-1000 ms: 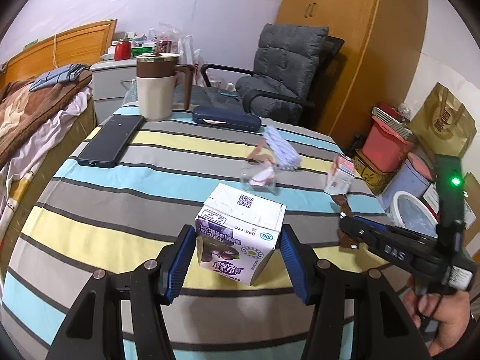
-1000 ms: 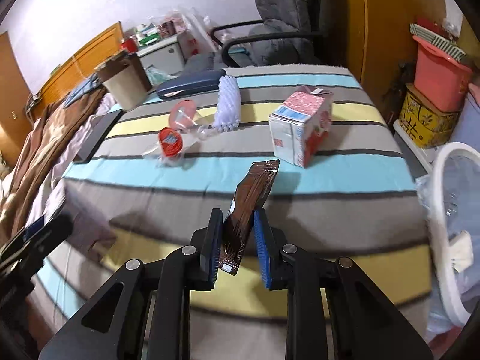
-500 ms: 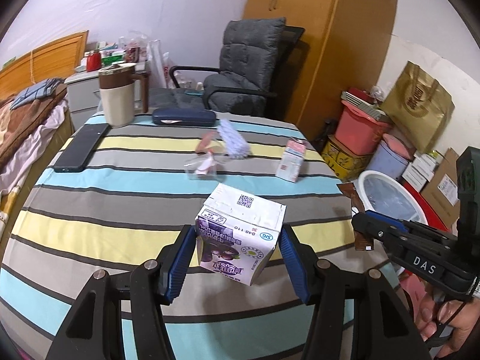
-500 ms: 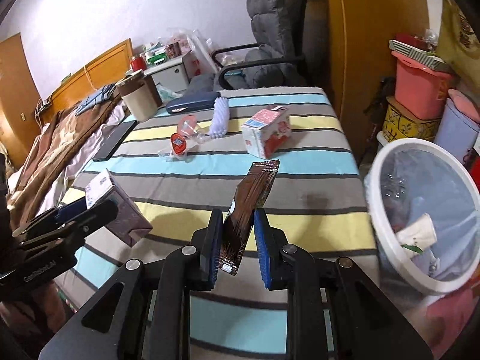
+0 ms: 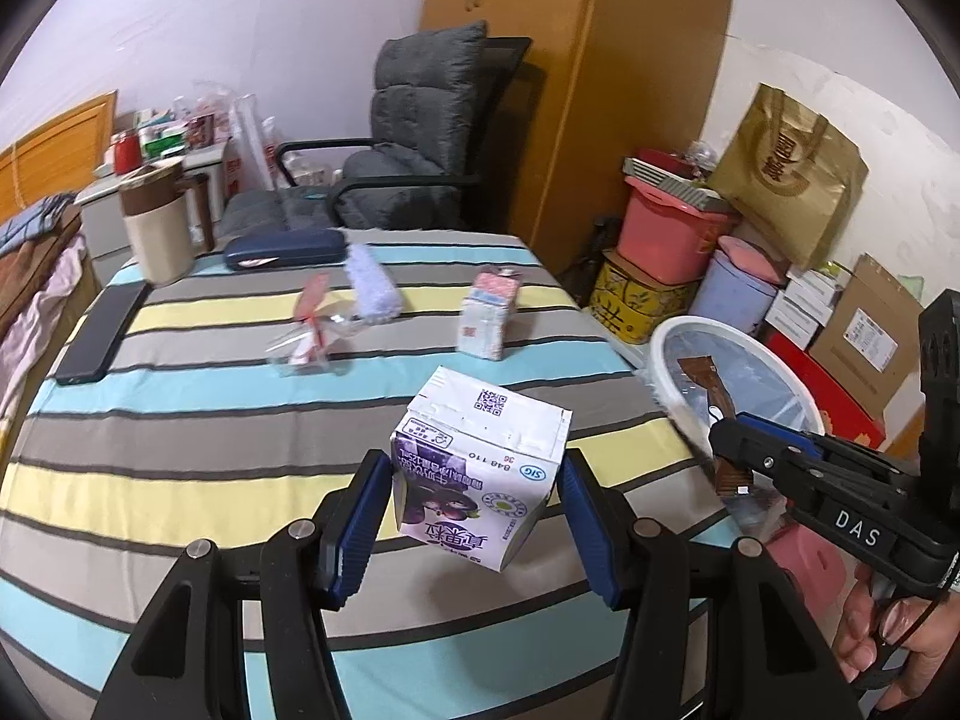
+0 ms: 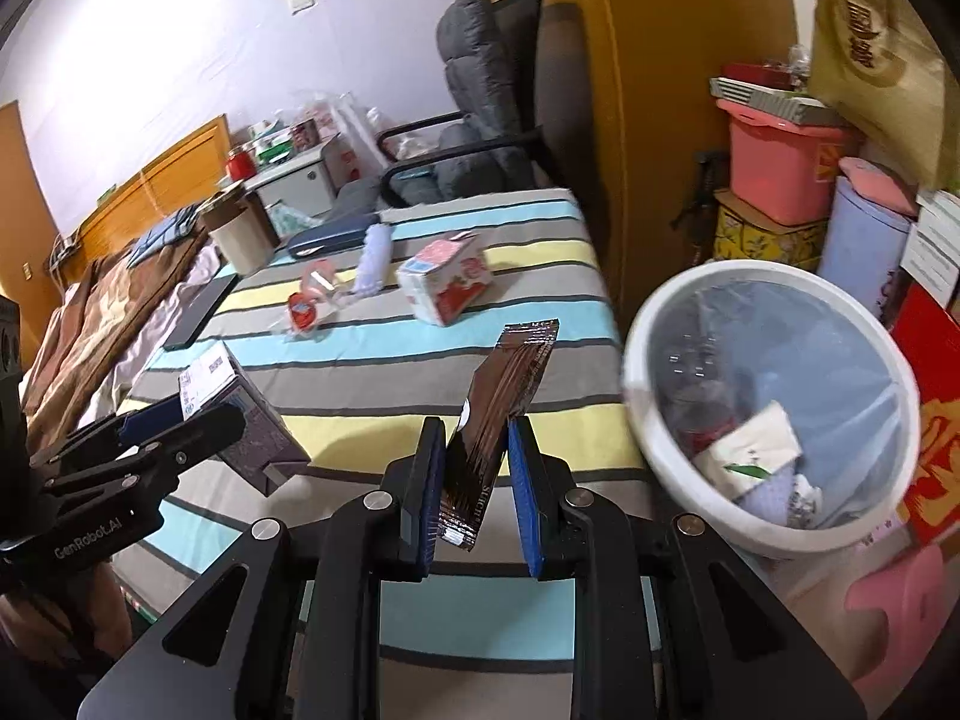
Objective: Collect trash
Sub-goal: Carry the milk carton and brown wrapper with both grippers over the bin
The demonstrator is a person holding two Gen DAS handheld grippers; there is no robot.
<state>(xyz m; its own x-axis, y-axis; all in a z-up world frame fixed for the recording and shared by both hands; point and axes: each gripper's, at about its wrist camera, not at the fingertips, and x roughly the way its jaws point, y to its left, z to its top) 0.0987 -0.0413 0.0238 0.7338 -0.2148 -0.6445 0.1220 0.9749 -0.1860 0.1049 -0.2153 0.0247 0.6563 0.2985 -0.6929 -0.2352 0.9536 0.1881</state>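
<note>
The left claw (image 5: 474,516) grips a small white-and-purple milk carton (image 5: 477,468) between its blue pads, held above the near part of the striped-cloth worktop (image 5: 180,420). The right claw (image 6: 477,480) is clamped on a long brown foil wrapper (image 6: 501,402) that stands tilted, near the right worktop edge. Just right of that edge sits a round white plastic-lined bin (image 6: 774,402) with paper scraps inside. Farther on the worktop lie a pink-and-white carton (image 6: 444,282), a crumpled clear plastic wrapper (image 5: 306,336), a white bristly brush (image 5: 372,291), a black phone (image 5: 99,336) and a beige mug (image 5: 159,228).
</note>
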